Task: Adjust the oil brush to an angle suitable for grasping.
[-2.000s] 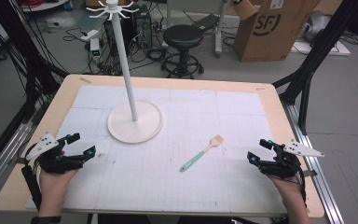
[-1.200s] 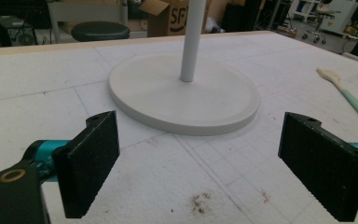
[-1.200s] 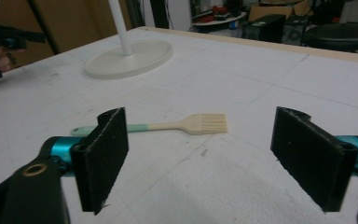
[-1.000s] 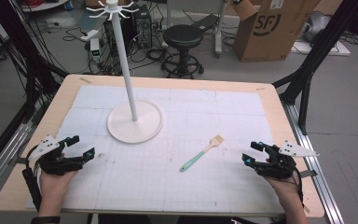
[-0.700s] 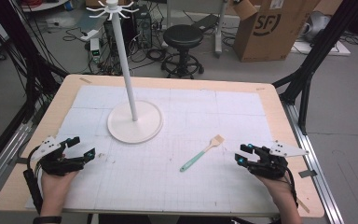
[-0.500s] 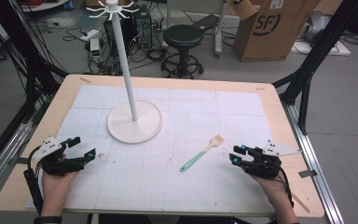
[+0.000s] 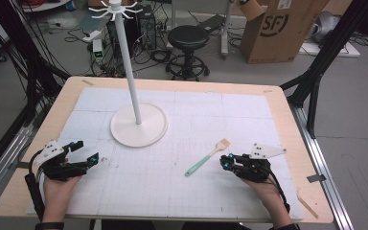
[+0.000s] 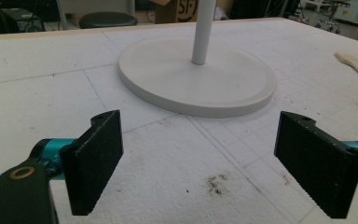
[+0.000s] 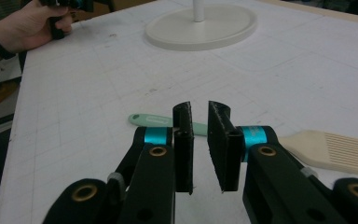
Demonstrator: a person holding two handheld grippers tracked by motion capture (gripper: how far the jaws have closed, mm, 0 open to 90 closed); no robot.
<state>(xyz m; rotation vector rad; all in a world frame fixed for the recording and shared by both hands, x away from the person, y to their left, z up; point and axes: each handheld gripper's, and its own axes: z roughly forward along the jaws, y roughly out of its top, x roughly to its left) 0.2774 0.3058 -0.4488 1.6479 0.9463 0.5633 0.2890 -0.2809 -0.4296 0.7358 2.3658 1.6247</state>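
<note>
A small brush [image 7: 203,160] with a mint-green handle and pale flat bristles lies on the white grid mat, right of centre. Just to its right is my right gripper [image 7: 224,161], low over the mat. In the right gripper view its jaws [image 9: 199,109] have just been closing to a narrow gap with nothing between them. The brush [image 9: 335,149] lies just beyond the tips. My left gripper [image 7: 87,150] rests at the mat's front left, and its pads [image 8: 98,161] stand wide apart and hold nothing.
A white hanger stand with a round base [image 7: 139,127] and a tall pole rises left of centre; it appears ahead of the left jaws [image 8: 200,79]. The wooden table edge [image 7: 302,143] frames the mat. A stool [image 7: 188,40] and a cardboard box [image 7: 278,28] stand beyond the table.
My right gripper has slid left along the mat toward the brush, and its jaws have drawn nearly together. The left gripper has stayed put.
</note>
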